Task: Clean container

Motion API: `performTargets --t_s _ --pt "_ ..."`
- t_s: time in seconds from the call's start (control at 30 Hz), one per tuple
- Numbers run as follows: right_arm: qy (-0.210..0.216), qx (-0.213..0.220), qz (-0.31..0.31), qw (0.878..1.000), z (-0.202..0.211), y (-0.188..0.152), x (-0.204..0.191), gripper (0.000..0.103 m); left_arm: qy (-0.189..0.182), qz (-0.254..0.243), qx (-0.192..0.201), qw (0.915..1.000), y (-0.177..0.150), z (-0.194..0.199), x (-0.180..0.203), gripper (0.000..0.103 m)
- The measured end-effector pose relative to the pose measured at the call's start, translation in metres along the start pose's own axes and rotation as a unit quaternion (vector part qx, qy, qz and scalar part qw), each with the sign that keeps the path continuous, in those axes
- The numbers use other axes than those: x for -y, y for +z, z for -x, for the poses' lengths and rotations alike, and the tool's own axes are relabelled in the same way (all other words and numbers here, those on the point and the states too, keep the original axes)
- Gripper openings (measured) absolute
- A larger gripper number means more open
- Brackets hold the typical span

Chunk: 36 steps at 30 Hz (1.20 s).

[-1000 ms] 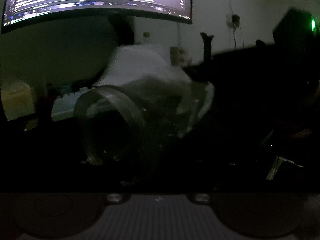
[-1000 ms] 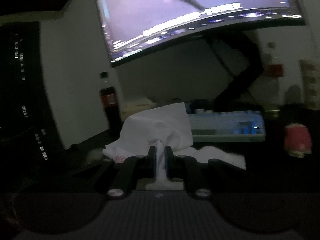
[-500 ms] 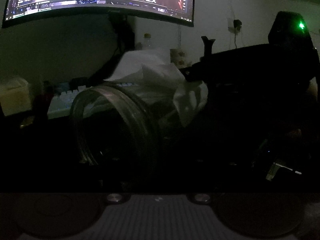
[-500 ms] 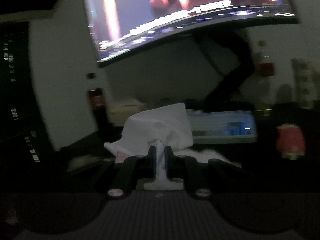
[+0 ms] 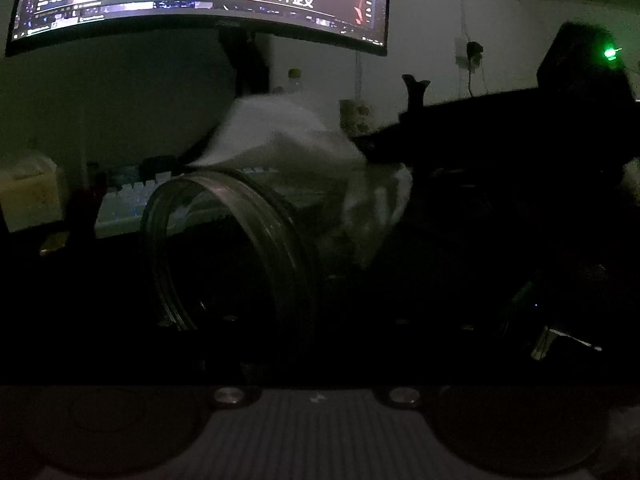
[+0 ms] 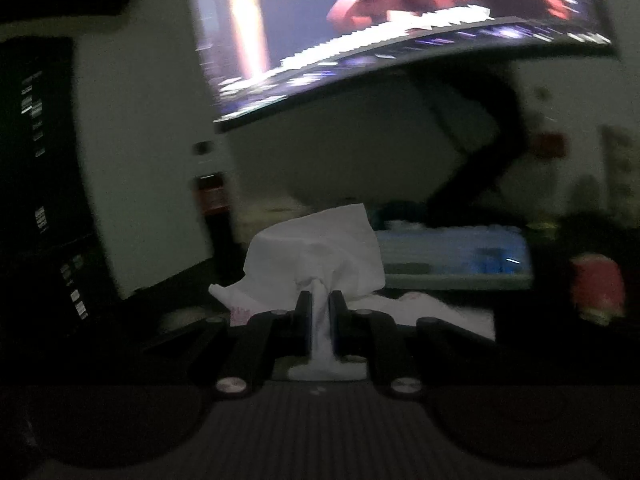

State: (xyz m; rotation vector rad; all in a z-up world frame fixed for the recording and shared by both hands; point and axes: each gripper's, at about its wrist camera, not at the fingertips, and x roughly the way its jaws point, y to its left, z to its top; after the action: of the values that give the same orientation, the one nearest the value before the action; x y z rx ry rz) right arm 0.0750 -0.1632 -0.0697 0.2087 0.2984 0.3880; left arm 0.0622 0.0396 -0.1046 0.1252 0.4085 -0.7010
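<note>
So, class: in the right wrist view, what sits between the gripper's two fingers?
A twisted stem of the white tissue is pinched between the right gripper fingers; the rest fans out above them. The right wrist view shows it plainly.

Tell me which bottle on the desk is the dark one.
The cola bottle standing left of the white tissue in the right wrist view; the other bottle, by the monitor stand, is clear with a pale cap.

A dark desk [image 6: 460, 344] carries a keyboard [image 6: 452, 256], a cola bottle [image 6: 214, 208] and crumpled white tissue [image 6: 424, 308]
</note>
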Motion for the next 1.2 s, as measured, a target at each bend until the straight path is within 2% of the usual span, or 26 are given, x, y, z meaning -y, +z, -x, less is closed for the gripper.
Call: performTargets --t_s 0.07,0.1,0.17,0.27,0.33,0.4,0.43,0.6,0.67,0.73,0.83,0.9,0.97,1.17,1.2 --pt "-0.029 -0.001 -0.014 0.999 -0.001 0.001 0.007 0.011 -0.001 0.0 0.0 1.0 0.0 0.0 0.0 0.042" --pt "-0.026 0.0 -0.016 1.0 0.0 0.0 0.005 0.011 -0.001 0.001 0.001 1.0 0.0 -0.001 0.0 0.044" --pt "0.01 0.002 -0.006 1.0 0.002 0.0 -0.007 0.011 -0.002 0.001 0.001 1.0 0.0 -0.001 0.0 0.051" --pt "0.083 -0.003 0.017 0.996 0.004 -0.003 -0.031 0.011 -0.003 0.002 0.002 1.0 0.0 -0.002 0.0 0.052" --pt "0.096 -0.002 0.044 0.994 0.006 -0.007 -0.045 0.011 -0.004 0.002 0.002 1.0 0.0 -0.002 0.0 0.052" --pt "0.095 -0.002 0.046 0.994 0.007 -0.008 -0.045 0.011 -0.005 0.003 0.003 1.0 0.0 -0.002 -0.001 0.052" --pt "0.09 -0.002 0.039 0.995 0.007 -0.007 -0.041 0.011 -0.005 0.003 0.003 1.0 0.0 -0.002 -0.001 0.052" --pt "-0.01 0.01 0.021 1.0 0.008 -0.007 -0.012 0.011 -0.001 0.003 0.004 1.0 0.0 -0.003 -0.001 0.052" --pt "-0.014 0.009 0.005 1.0 0.007 -0.006 -0.009 0.011 0.003 0.003 0.003 1.0 0.001 -0.004 -0.001 0.052" --pt "0.019 0.008 0.009 1.0 0.008 -0.006 -0.017 0.011 0.006 0.003 0.002 1.0 0.001 -0.004 -0.001 0.052" --pt "0.092 -0.003 0.029 0.995 0.011 -0.01 -0.036 0.011 0.006 0.002 0.002 1.0 0.002 -0.003 -0.002 0.052" --pt "0.105 -0.005 0.039 0.994 0.013 -0.012 -0.044 0.011 0.005 0.001 0.003 1.0 0.001 -0.002 -0.002 0.052" --pt "0.1 -0.005 0.039 0.994 0.013 -0.011 -0.042 0.011 0.005 0.001 0.003 1.0 0.001 -0.001 -0.002 0.052" --pt "0.0 0.006 -0.001 1.0 0.01 -0.007 -0.006 0.011 0.01 0.007 0.005 0.9999 0.002 -0.002 -0.006 0.052" --pt "-0.006 0.007 -0.004 1.0 0.01 -0.008 -0.005 0.011 0.011 0.008 0.005 0.9999 0.002 -0.003 -0.006 0.052"
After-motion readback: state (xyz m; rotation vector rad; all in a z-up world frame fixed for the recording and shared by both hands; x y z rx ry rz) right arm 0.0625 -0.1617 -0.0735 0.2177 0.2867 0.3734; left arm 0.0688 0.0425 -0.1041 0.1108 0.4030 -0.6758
